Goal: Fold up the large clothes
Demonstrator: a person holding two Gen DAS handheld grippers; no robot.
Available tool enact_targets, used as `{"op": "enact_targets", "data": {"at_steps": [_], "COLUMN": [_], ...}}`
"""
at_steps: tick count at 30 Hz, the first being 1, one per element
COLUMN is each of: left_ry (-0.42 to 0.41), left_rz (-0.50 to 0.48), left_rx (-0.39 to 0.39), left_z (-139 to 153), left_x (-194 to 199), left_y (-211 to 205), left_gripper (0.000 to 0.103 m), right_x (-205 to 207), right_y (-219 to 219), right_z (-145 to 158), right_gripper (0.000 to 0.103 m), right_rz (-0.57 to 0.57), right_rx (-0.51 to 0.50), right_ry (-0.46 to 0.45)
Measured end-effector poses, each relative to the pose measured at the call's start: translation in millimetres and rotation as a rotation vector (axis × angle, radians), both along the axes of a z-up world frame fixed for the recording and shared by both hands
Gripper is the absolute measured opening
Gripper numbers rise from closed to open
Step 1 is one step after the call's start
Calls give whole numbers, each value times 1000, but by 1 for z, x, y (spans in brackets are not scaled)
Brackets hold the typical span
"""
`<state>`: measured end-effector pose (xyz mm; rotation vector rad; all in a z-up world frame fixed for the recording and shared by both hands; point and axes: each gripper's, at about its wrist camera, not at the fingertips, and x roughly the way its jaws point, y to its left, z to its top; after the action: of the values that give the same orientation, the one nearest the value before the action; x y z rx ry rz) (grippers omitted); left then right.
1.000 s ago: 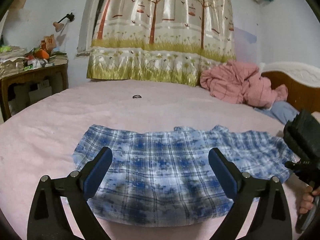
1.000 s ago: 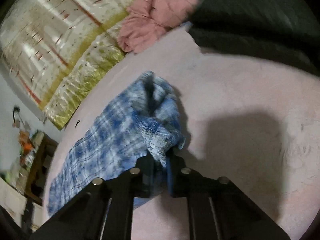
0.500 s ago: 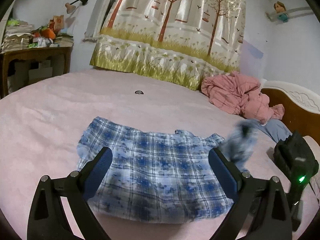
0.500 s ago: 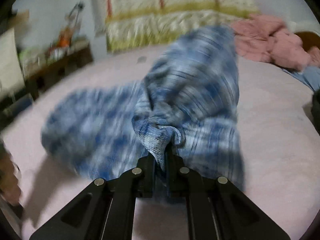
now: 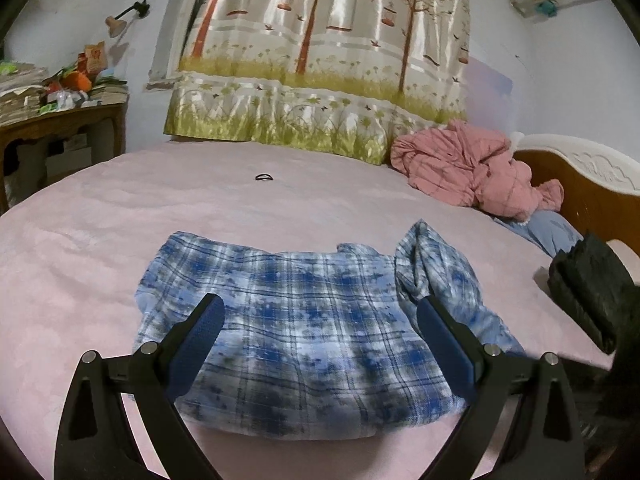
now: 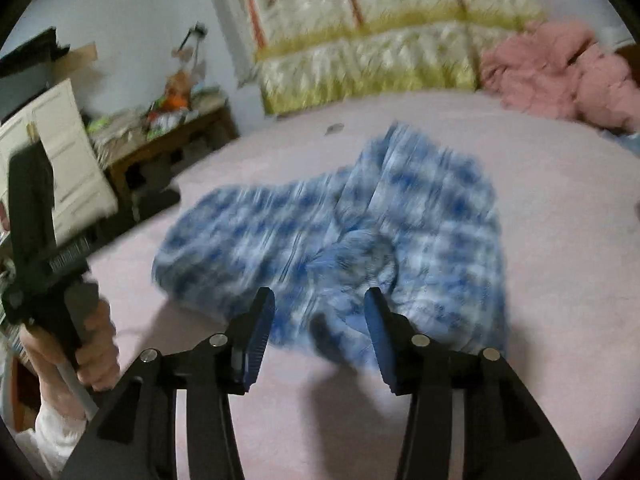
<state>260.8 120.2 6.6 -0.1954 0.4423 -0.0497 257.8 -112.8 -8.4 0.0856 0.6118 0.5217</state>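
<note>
A pink bed cover (image 5: 120, 240) fills the scene, with a tree-print curtain (image 5: 320, 60) on the far wall and a crumpled pink quilt (image 5: 472, 168) far right. The blue plaid shirt (image 5: 304, 328) lies spread near the middle of the bed, its right sleeve (image 5: 436, 264) flipped over onto the body. The left gripper (image 5: 320, 344) hovers low over the shirt's near edge, tilted downward, jaws spread wide with nothing pinched. The right gripper (image 6: 319, 340) points down at the bunched sleeve; its jaws have just been opening and stand apart, no cloth between them. The left hand (image 6: 86, 344), in a white sleeve, grasps its handle at near left.
</note>
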Motion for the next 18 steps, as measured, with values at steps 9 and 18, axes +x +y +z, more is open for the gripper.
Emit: {"op": "enact_targets", "data": {"at_steps": [9,18], "left_ry": [33,269], "left_rz": [-218,-436], "left_rx": [-7,-241], "left_z": [-13,-4], "left_x": [8,68], "left_y": [-31,-74], "left_gripper": [97,101], "right_x": [25,44], "right_y": [-71,-63], "right_z": [-1,-25], "right_gripper": [58,58], "right_rz": [-354,-262], "right_rx": [43,-73], "right_ry": [50,179]}}
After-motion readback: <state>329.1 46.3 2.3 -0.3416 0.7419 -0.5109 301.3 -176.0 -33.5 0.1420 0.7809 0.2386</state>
